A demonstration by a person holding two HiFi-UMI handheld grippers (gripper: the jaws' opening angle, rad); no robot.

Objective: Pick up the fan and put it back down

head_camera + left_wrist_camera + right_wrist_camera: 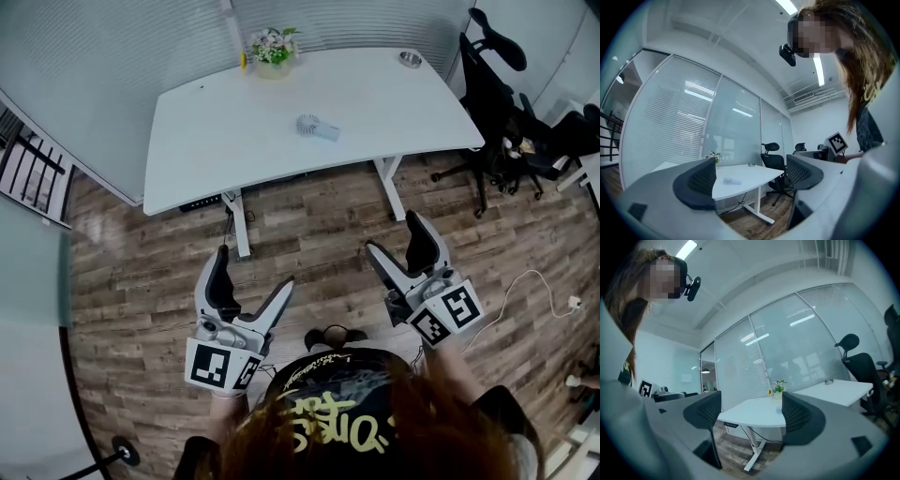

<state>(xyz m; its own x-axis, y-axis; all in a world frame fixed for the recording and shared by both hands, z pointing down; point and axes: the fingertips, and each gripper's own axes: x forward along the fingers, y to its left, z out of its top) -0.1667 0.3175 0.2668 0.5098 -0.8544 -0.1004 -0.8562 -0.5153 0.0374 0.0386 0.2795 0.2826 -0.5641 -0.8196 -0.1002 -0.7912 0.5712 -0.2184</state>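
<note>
A white table (375, 103) with a curved front edge is standing on white legs on the wood-plank floor (319, 234). The fan (317, 127), small and pale, is lying flat near the middle of the tabletop, its round head pointing left and its handle pointing right in the head view, well apart from everything else on the top. A pot of flowers (273, 54) is sitting at the back edge, behind and left of the fan, and a small round metal dish (410, 59) is resting near the back right corner.
</note>
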